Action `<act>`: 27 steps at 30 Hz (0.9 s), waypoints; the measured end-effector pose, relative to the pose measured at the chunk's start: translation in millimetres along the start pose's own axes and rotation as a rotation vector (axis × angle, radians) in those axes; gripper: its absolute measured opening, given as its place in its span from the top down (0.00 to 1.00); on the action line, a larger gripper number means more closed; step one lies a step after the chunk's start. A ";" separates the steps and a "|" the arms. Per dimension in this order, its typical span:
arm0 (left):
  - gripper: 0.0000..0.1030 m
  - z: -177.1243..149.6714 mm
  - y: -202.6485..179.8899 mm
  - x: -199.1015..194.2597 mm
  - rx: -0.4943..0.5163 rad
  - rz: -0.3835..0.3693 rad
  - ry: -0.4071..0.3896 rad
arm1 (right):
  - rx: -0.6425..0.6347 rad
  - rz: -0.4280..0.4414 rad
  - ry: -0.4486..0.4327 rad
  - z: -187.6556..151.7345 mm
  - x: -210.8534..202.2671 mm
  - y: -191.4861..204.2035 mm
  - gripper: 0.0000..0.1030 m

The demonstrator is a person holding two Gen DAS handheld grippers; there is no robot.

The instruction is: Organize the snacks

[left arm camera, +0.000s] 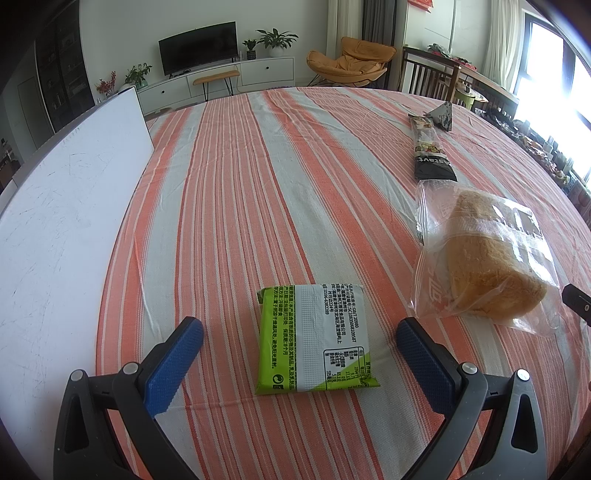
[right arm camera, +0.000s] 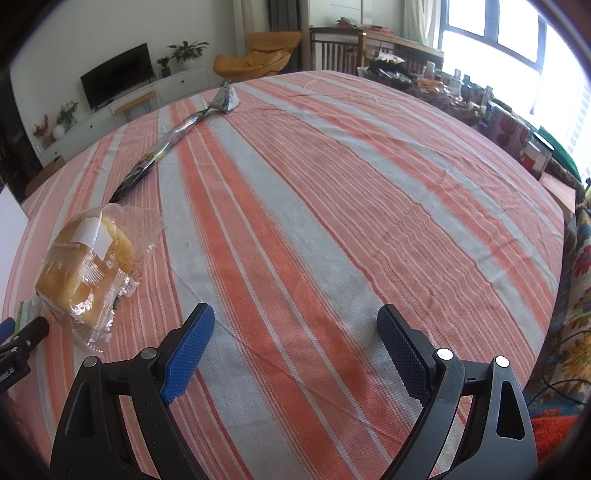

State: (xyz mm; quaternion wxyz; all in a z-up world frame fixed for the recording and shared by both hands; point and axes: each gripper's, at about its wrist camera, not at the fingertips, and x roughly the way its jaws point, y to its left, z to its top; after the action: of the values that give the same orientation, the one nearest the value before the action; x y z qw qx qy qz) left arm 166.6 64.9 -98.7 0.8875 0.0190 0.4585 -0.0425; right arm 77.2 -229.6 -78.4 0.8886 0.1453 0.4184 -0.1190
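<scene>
1. Left wrist view: left hand-held gripper (left arm camera: pixel 300 341) is wide open w/ nothing held, jaws either side of the green-white snack packet (left arm camera: pixel 314 338) lying flat on the striped bench (left arm camera: pixel 229 206). Probably next: lower straight, pinch across the packet's width; it's thin, so get low. Bagged bread (left arm camera: pixel 491 262) sits just right; white board (left arm camera: pixel 62 221) to the left.

2. Right wrist view: right hand-held gripper (right arm camera: pixel 295 338) is wide open, empty, over bare cloth. Bread (right arm camera: pixel 88 266) is to its left; long dark snack stick (right arm camera: pixel 162 151) is further back.

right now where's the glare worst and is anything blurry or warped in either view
Left wrist view: window at upper right blown out white; striped orange and white tablecloth bows with fisheye; green and white snack packet sharp. Right wrist view: windows overexposed; clear-bagged bread glints, slightly soft near the edge.
</scene>
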 end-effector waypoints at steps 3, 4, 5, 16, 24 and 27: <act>0.00 0.0 0.0 0.0 0.000 0.000 0.000 | 0.047 0.031 -0.040 25.5 -10.1 -12.7 0.12; 0.00 0.1 0.1 0.0 -0.001 0.000 0.000 | 0.003 0.013 -0.049 39.7 -10.5 -7.8 0.11; 0.00 0.0 0.2 0.0 -0.001 0.001 0.000 | -0.044 0.014 -0.041 59.1 -7.8 1.8 0.11; 0.00 0.2 0.5 0.3 -0.002 0.002 0.000 | -0.207 0.181 0.372 163.3 130.3 160.3 0.14; 0.00 1.1 -0.7 -0.3 -0.001 0.002 0.000 | -0.235 0.182 0.410 162.4 140.6 155.1 0.87; 0.00 1.1 -0.6 0.1 -0.001 0.002 0.000 | -0.283 0.212 0.367 169.8 105.8 134.5 0.94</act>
State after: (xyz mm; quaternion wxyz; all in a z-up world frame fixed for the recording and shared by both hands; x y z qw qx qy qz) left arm 167.5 64.1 -98.1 0.8876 0.0188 0.4584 -0.0414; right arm 308.1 -174.8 -36.2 0.8169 0.0814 0.5675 0.0630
